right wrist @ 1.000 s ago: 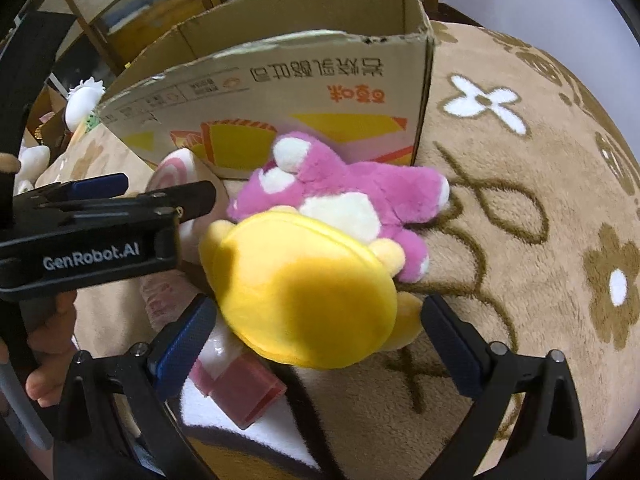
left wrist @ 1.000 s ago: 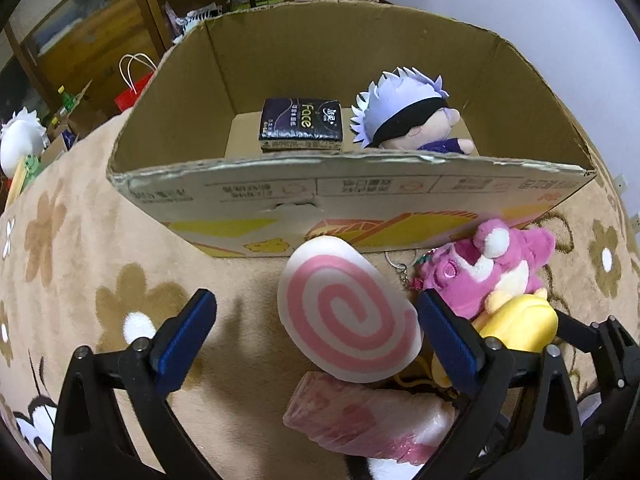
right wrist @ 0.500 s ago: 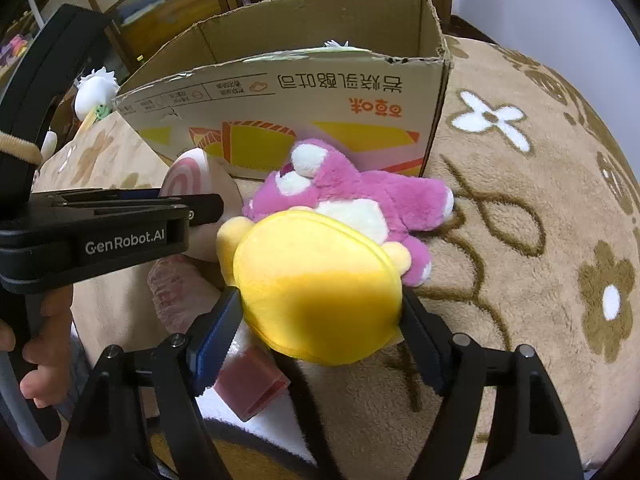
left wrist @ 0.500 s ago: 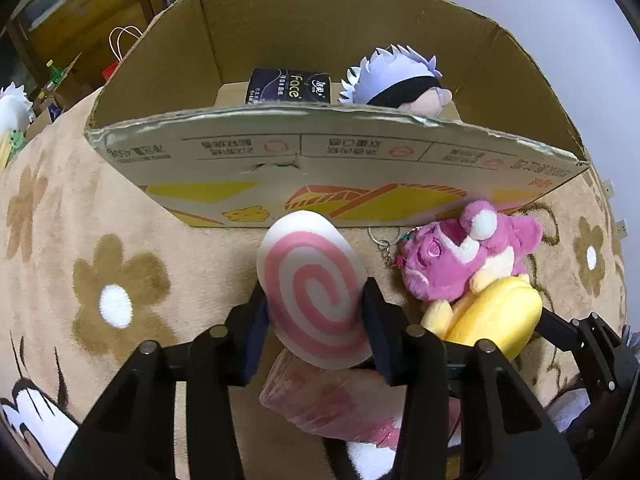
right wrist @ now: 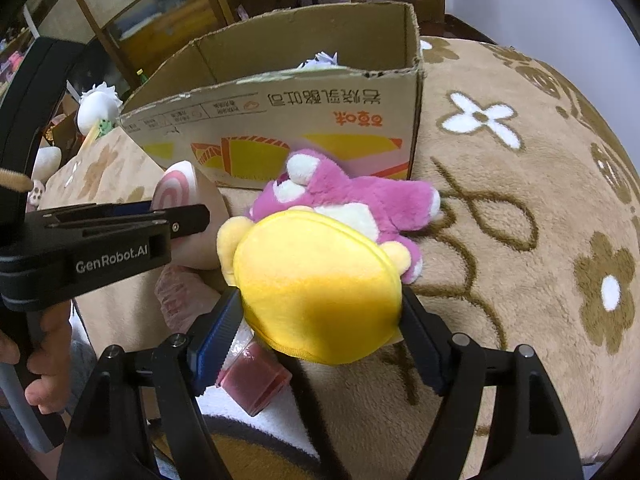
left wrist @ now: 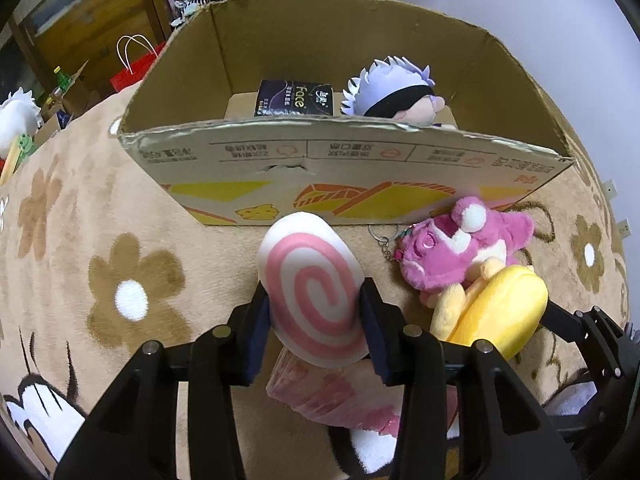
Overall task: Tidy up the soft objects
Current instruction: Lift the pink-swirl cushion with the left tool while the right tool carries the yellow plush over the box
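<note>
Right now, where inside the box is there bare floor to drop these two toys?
Cardboard box: floor left of the black tissue pack looks bare, though the near wall hides its lower part. The right side is taken by the white-haired doll. Outside, the pink plush crowds the front wall.

My left tool [left wrist: 316, 316]: matte black frame, silver screws, dark blue pads | side marking: white "GenRobot.AI" | My right tool [right wrist: 320, 322]: black frame, ribbed blue pads
</note>
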Available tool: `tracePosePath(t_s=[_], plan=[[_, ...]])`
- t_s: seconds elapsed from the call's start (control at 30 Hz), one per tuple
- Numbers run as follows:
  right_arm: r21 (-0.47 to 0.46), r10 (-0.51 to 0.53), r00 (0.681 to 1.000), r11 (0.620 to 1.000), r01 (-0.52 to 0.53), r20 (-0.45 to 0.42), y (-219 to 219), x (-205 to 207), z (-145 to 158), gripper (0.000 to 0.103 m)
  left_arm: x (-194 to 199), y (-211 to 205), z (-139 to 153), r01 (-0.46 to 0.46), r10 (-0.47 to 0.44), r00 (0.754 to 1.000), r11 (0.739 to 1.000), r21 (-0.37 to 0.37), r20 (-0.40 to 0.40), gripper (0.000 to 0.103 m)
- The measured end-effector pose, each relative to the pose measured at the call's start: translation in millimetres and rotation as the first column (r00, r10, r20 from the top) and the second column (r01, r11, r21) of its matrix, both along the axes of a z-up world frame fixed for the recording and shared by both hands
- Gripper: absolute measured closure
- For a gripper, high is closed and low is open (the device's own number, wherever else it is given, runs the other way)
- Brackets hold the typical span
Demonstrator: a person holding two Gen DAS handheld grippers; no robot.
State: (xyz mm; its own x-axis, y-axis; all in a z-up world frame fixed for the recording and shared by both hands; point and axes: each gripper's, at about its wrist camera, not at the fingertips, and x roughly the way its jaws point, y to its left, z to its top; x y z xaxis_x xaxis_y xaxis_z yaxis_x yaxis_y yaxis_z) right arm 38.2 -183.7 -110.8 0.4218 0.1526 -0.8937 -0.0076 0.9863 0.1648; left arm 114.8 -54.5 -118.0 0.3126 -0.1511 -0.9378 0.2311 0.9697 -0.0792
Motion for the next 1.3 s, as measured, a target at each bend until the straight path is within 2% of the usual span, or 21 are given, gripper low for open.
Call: tracePosePath(t_s=[0.37, 0.53, 0.63, 0.73, 0.9, 1.03, 1.07, 1.3], plan=[[-0.017, -0.025, 0.996, 1.000, 0.026, 0.083, -7.4, -11.9, 21.7, 0.022, -19.5, 11.8, 25.6, -0.024, 0.023, 0.997, 1.000, 0.003, 0.073, 0.063], [-0.009, -0.036, 0.988, 0.999, 0.038, 0.148, -10.0, -13.5, 39.2, 0.022, -30.8, 10.2, 50.8, -0.039, 0.029, 0.985, 0.998, 0.056, 0.172, 0.063], [-0.003, -0.043, 0.982, 0.999, 0.045, 0.186, -9.7, -14.7, 49.7, 0.022, -40.1, 16.5, 67.3, -0.055, 0.040, 0.971, 0.997, 0.056, 0.235, 0.063], [0.001, -0.039, 0.973, 0.999, 0.040, 0.226, -10.3, -16.3, 62.9, 0.022, -47.5, 23.9, 84.3, -0.081, 0.063, 0.952, 0.996, 0.048, 0.300, 0.063], [0.001, -0.021, 0.951, 1.000, 0.022, 0.310, -7.7, -17.8, 89.6, 0.022, -54.9, 38.1, 111.4, -0.126, 0.110, 0.902, 0.992, 0.011, 0.418, 0.063], [-0.026, 0.009, 0.919, 1.000, 0.002, 0.394, -2.4, -15.1, 113.5, 0.022, -58.8, 43.2, 131.7, -0.148, 0.121, 0.840, 0.989, 0.008, 0.529, 0.062], [-0.031, 0.014, 0.912, 1.000, -0.002, 0.410, -1.1, -12.9, 118.6, 0.022, -58.0, 42.5, 135.5, -0.143, 0.115, 0.831, 0.990, 0.009, 0.544, 0.062], [-0.031, 0.025, 0.882, 0.999, -0.012, 0.470, 3.7, 16.8, 144.2, 0.022, -28.3, 39.3, 148.1, -0.143, 0.118, 0.815, 0.990, 0.000, 0.567, 0.062]])
